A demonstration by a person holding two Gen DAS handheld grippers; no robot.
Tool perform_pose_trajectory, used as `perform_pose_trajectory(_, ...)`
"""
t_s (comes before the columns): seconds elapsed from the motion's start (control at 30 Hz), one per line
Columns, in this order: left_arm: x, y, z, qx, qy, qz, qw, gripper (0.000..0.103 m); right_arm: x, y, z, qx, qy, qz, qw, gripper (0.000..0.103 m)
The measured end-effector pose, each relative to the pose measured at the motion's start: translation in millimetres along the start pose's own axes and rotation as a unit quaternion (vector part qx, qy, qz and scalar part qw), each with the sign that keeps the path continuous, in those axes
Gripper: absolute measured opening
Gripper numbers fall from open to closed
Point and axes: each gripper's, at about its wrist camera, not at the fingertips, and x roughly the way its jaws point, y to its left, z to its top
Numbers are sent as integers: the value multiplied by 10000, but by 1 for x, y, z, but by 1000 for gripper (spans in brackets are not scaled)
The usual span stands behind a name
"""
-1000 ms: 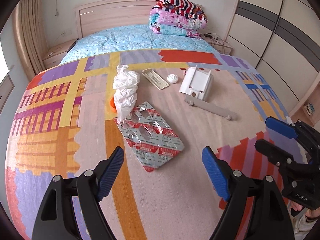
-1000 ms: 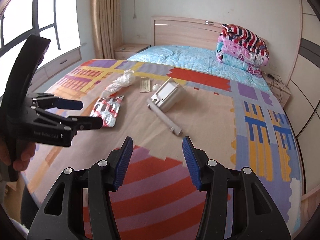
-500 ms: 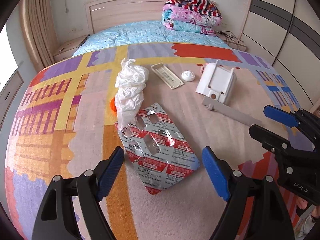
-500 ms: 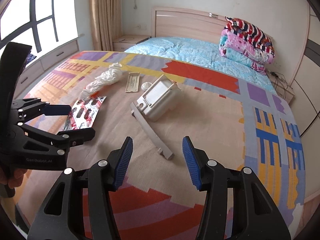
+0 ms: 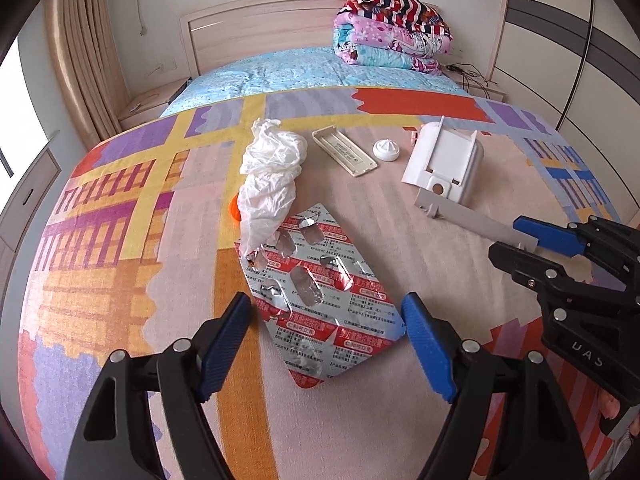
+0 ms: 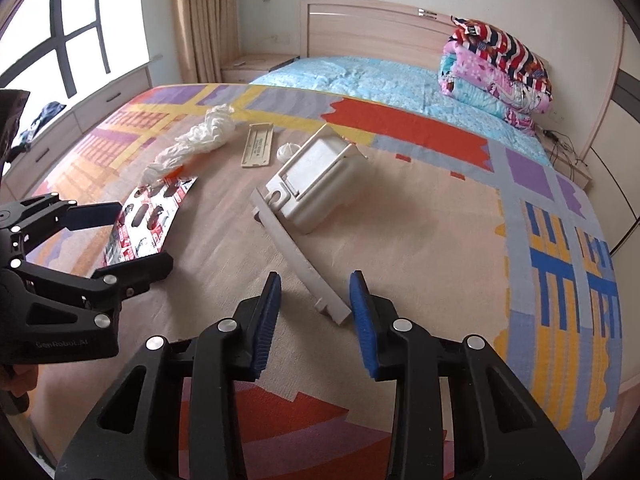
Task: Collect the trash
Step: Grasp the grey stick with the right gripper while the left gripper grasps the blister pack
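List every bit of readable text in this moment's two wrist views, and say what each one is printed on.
"GenRobot.AI": on the body of the left gripper, read in the right wrist view.
"UAS": raised letters on the body of the right gripper, in the left wrist view; it may be only part of a word.
Blister pack: rows of print on red and silver foil, too small to read.
Beige cover plate: a printed label, too blurred to read.
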Motion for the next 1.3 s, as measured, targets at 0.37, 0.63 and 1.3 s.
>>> perform_pose_trajectory(0.37, -11, 2, -10, 89, 8, -144, 9999, 59, -10, 11, -9, -5, 2, 205, 9998, 14)
perform_pose_trajectory(0.63, -37, 0, -30, 265, -134, -239, 9993, 58, -31, 24, -18, -74, -96, 236, 9996, 13)
perform_pose_trajectory(1.3, -123, 4, -87, 504, -568, -535, 9957, 58, -103, 68, -51, -151, -453, 382, 9981, 12)
